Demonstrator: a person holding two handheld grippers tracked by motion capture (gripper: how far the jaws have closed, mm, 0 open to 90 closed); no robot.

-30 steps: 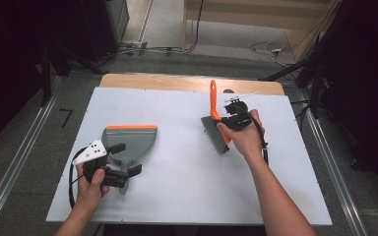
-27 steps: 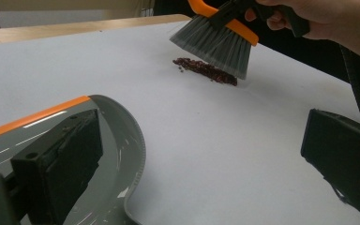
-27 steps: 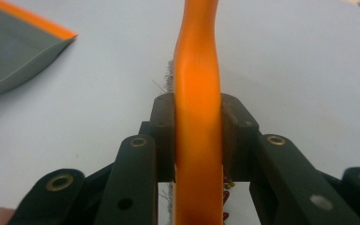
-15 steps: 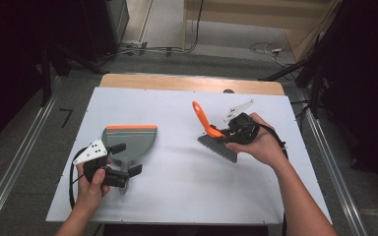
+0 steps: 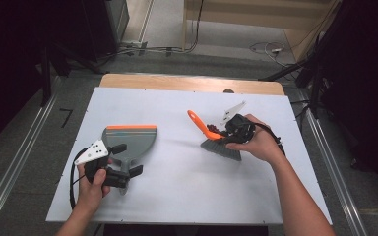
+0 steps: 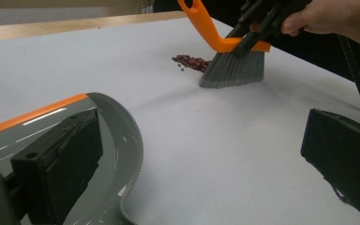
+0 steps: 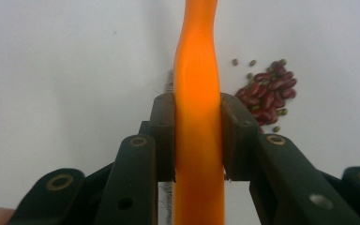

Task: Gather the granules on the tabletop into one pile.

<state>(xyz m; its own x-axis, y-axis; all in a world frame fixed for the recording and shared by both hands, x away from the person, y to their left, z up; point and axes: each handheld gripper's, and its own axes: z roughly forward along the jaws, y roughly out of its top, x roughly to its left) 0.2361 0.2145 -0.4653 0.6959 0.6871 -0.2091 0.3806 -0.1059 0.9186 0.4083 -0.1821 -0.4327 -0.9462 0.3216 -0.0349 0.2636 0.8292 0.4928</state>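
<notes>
A hand brush (image 5: 220,147) with grey bristles and an orange handle (image 7: 197,70) stands with its bristles on the white table. My right gripper (image 7: 198,136) is shut on that handle; it also shows in the high view (image 5: 220,132) and the left gripper view (image 6: 251,35). A small pile of red and green beans (image 7: 267,93) lies just beside the bristles (image 6: 234,70). At the left a grey dustpan (image 5: 128,140) with an orange lip lies flat. My left gripper (image 5: 127,160) stands open at the pan's near end, one jaw over the pan (image 6: 112,136), the other over bare table.
The white table top (image 5: 177,196) has a wooden strip (image 5: 187,83) along its far edge. Metal rails (image 5: 10,177) run along the floor on both sides. Cables lie on the floor beyond the table.
The right hand has swung the brush from handle pointing away to handle leaning left, and the bristles now rest beside the beans. The left hand and the dustpan have stayed put.
</notes>
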